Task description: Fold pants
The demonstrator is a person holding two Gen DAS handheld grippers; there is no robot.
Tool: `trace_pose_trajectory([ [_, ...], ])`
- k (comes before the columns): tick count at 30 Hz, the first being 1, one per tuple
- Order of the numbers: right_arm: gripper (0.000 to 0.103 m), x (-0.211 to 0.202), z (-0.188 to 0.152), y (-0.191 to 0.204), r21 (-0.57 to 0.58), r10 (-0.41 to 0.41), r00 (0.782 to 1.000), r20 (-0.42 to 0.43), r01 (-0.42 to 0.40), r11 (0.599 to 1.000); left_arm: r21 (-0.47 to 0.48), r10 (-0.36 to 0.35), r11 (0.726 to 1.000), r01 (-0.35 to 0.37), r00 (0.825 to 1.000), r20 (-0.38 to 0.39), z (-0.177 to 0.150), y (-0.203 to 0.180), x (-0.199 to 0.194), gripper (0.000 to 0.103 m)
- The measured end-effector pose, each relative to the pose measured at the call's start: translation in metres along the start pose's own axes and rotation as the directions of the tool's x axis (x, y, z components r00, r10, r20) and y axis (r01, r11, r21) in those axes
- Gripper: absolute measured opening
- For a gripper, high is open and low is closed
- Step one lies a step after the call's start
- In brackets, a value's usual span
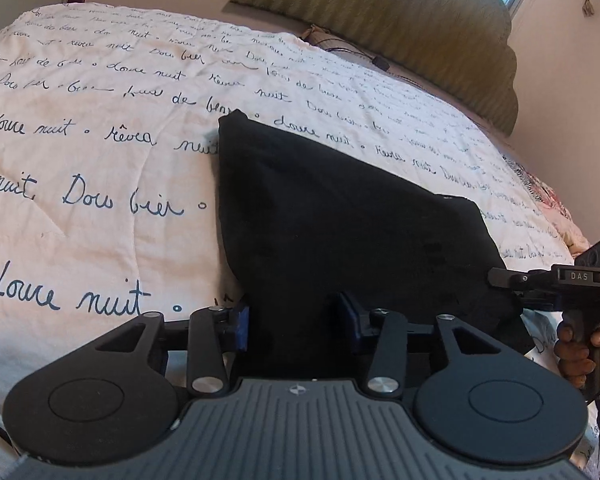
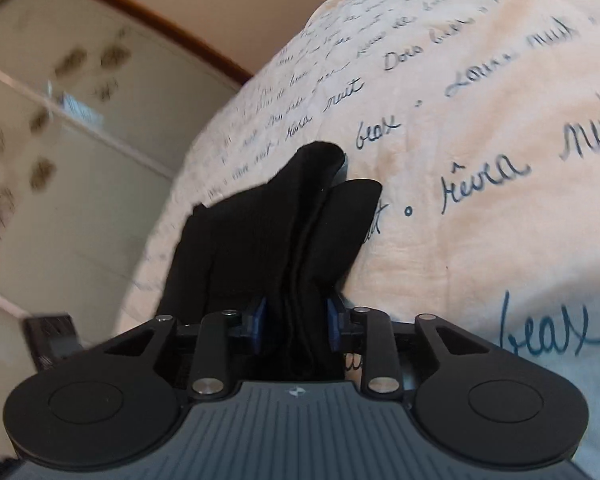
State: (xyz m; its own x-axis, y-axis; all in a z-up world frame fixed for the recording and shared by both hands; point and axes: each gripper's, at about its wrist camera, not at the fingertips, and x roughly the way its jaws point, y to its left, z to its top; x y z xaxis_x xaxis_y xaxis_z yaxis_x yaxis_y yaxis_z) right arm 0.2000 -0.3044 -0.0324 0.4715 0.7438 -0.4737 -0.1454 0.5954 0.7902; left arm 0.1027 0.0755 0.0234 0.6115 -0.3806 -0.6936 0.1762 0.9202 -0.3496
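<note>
As pants (image 1: 340, 216) lie mid-quilt (image 1: 100, 200), L edge clear.

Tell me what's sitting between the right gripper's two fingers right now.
Bunched black pants fill the gap between the right gripper's blue-padded fingers, seen in the right wrist view. Nothing else lies between them; the script-printed bedspread lies beyond.

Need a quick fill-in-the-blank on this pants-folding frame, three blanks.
1. The folded garment lying on the bed is ____ in colour.
2. The cream quilted bedspread is printed with dark cursive ____.
3. In the right wrist view, a bunched fold of the garment sits between the ____ pads of the right gripper.

Missing words: black; writing; blue
</note>
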Motion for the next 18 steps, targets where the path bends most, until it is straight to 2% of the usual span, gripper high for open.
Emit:
trace_pose_trajectory([
  [3, 0.036, -0.021, -0.003, 0.000, 0.035, -0.030, 0.997, 0.068, 0.028, 0.999, 0.036, 0.045, 0.998, -0.047, 0.997, 0.059, 0.004, 0.001, -0.018, 0.061],
  [5, 0.048, -0.040, -0.002, 0.006, 0.034, -0.069, 0.987, 0.147, 0.064, 0.997, 0.073, 0.115, 0.989, -0.126, 0.982, 0.148, 0.008, -0.002, -0.037, 0.062],
  [6, 0.051, -0.049, -0.001, 0.011, 0.027, -0.083, 0.978, 0.191, 0.079, 0.996, 0.084, 0.121, 0.987, -0.139, 0.974, 0.191, 0.013, -0.004, -0.047, 0.062],
  [8, 0.064, -0.058, 0.004, 0.024, -0.009, -0.059, 0.965, 0.257, 0.063, 0.998, 0.086, 0.085, 0.990, -0.108, 0.967, 0.239, 0.020, -0.012, -0.059, 0.064],
  [10, 0.074, -0.048, 0.012, 0.042, -0.040, -0.003, 0.966, 0.257, 0.013, 0.999, 0.127, 0.020, 0.991, -0.052, 0.971, 0.239, 0.022, -0.028, -0.058, 0.071],
  [12, 0.075, -0.027, 0.018, 0.056, -0.066, 0.050, 0.975, 0.217, -0.036, 0.997, 0.204, -0.011, 0.978, -0.034, 0.977, 0.212, 0.017, -0.052, -0.041, 0.072],
  [15, 0.075, 0.013, 0.024, 0.069, -0.085, 0.061, 0.987, 0.151, -0.049, 0.995, 0.308, 0.007, 0.950, -0.057, 0.987, 0.162, 0.001, -0.078, -0.006, 0.072],
  [18, 0.073, 0.044, 0.026, 0.061, -0.102, -0.008, 0.994, 0.106, 0.019, 0.995, 0.375, 0.062, 0.922, -0.097, 0.993, 0.105, -0.015, -0.085, 0.023, 0.074],
])
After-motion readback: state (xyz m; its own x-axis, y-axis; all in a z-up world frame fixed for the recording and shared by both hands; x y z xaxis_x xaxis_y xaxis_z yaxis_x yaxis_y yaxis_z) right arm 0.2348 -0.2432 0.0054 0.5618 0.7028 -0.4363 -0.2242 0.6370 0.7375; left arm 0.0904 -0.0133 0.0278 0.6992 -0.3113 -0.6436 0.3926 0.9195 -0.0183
